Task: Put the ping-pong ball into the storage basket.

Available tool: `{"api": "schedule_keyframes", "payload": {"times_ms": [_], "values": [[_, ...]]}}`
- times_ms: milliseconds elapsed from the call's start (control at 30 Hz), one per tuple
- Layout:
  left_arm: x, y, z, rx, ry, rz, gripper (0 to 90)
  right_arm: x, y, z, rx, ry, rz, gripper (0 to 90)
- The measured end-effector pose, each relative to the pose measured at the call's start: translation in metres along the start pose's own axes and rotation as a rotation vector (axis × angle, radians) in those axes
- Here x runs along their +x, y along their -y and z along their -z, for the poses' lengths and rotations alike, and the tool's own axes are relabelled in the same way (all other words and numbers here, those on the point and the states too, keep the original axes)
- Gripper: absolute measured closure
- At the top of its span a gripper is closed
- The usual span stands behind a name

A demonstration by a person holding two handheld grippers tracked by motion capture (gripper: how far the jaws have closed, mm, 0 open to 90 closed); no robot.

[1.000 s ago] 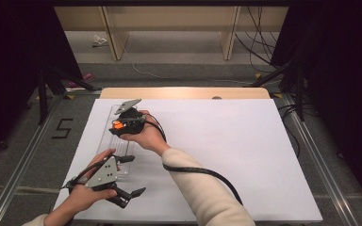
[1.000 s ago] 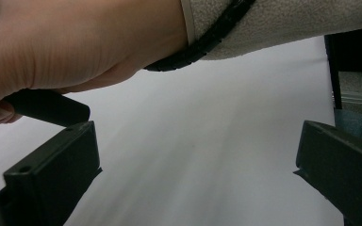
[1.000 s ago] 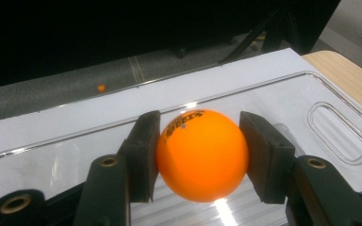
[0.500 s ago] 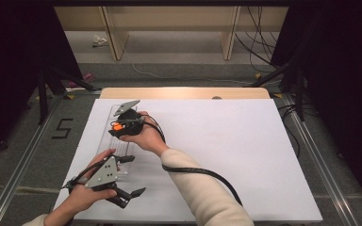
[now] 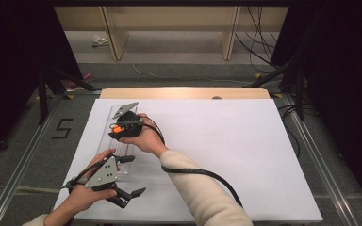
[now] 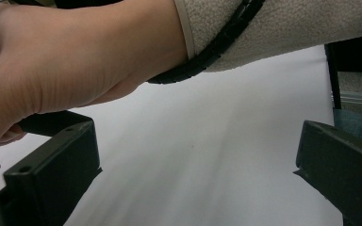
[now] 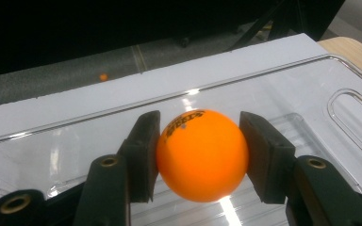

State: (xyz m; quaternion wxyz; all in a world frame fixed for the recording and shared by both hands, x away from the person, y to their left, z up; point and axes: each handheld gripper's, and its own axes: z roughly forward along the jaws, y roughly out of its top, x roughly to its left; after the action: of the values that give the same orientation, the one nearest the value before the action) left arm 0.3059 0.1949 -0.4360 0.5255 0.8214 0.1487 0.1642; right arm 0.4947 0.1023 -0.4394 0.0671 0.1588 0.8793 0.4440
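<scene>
1. Your right gripper (image 7: 199, 155) holds an orange ball (image 7: 201, 154) — both pads press on its sides, so the jaws are closed onto it and no further. Dark lettering shows on the top of the ball.

2. The ball hangs just above a clear plastic tray (image 7: 311, 89), which lies on the white sheet (image 5: 226, 141) at the far left of the table. Whether the ball touches the tray floor cannot be told. Holding it low over the tray suggests you are about to set it inside, or have just lifted it out.

3. In the high view your right hand (image 5: 143, 134) reaches across to the left, over the tray's far half, with the gripper's cable trailing back along your sleeve.

4. Your left gripper (image 5: 122, 195) rests at the near left corner of the sheet, its jaws standing wide apart with nothing between them — most likely parked clear of the work. Your left hand's fingers (image 5: 104, 155) lie against the tray's near end, perhaps steadying it.

5. Compared with a second ago, nothing has shifted: both hands, the tray and the ball sit in the same places.
</scene>
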Motion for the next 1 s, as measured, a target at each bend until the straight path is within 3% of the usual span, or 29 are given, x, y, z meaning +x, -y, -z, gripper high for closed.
{"api": "schedule_keyframes", "payload": {"times_ms": [1000], "values": [[0.0, 0.0, 0.0, 0.0, 0.001, -0.001, 0.0, 0.0005, 0.0036, -0.0059, 0.02, -0.001, 0.002, 51.2]]}}
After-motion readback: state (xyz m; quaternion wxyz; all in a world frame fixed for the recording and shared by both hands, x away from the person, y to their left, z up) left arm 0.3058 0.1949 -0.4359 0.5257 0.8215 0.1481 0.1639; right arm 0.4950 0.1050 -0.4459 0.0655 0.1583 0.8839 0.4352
